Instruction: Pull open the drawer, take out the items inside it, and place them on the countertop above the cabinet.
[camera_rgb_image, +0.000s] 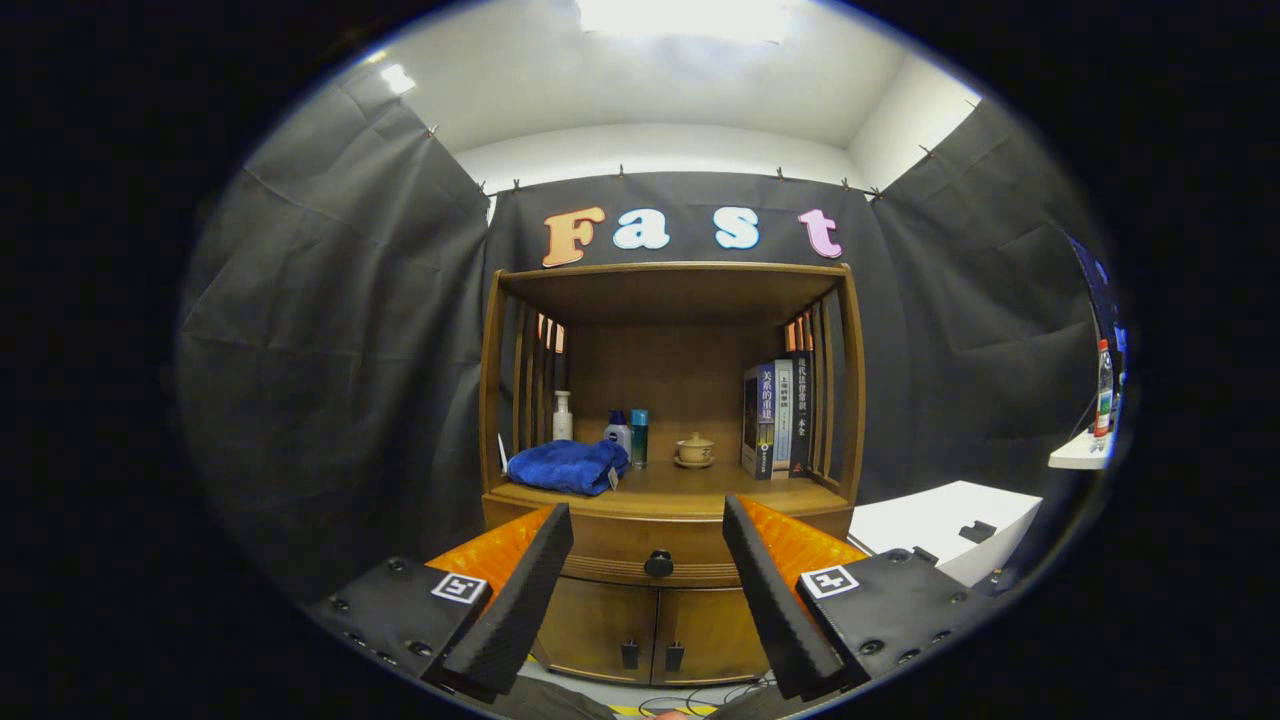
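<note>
The gripper view looks along the tongs. Their two black fingers are spread wide apart and hold nothing.

Just past the fingers, in the gap between them, is the drawer of a wooden cabinet. The drawer is closed. Its round black knob sits right in the middle of the gap. The tongs do not touch it. Below the drawer are two small doors with little dark handles.

Above the drawer is the countertop. A folded blue towel lies on its left side. Behind the towel stand a white bottle, a smaller bottle with a blue cap and a teal can. A small tan cup with a lid sits on a saucer near the middle. Some books stand upright on the right side.

Well off to the right of the cabinet is a white box.
</note>
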